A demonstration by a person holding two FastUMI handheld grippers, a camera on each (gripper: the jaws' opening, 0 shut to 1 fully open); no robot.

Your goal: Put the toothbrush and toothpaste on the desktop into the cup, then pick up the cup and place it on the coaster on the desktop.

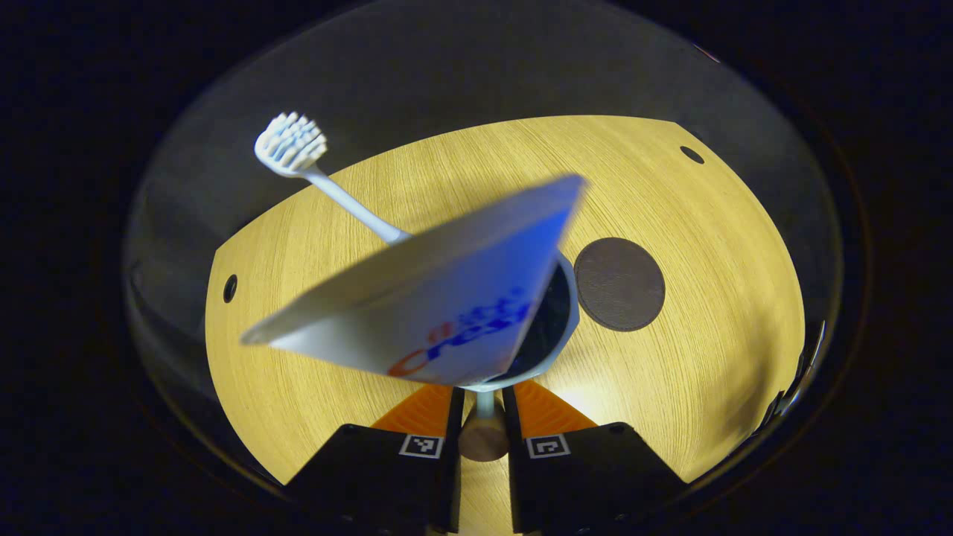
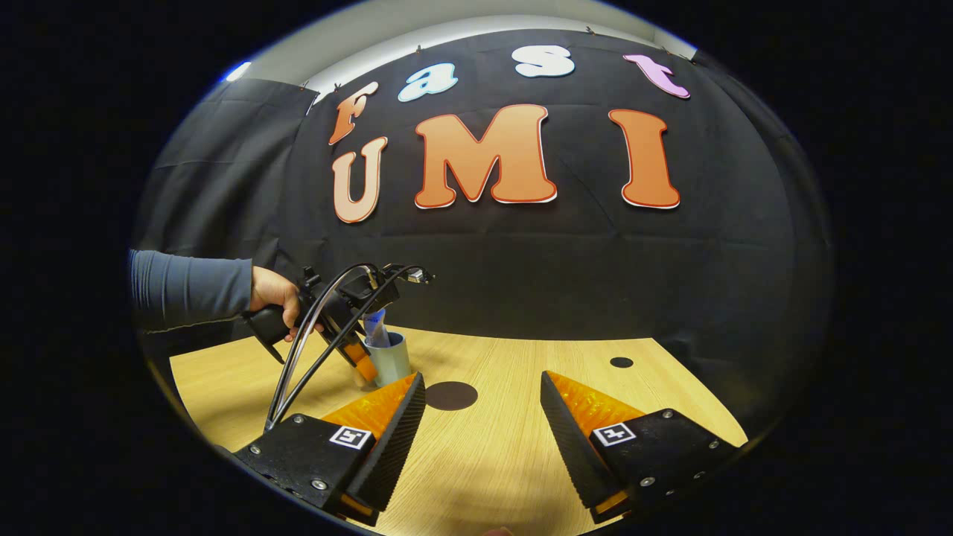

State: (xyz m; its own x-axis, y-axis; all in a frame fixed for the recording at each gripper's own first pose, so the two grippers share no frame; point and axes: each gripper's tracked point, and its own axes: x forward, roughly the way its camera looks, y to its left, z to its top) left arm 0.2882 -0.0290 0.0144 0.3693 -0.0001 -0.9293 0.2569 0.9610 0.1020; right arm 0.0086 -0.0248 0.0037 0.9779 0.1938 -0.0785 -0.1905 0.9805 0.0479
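Left gripper view: my left hand-held gripper seems clamped on the cup's rim, toothbrush and toothpaste inside. The coaster lies just beyond on the tabletop. My right hand-held gripper hangs spread wide, empty.

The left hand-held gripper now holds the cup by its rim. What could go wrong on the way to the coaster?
1. The left hand-held gripper pinches only the near rim of the cup, so the cup could tilt or slip.
2. The toothpaste and toothbrush stick far out and lean; a jerk might tip them out.
3. The coaster looks barely wider than the cup, so it may land partly off it.
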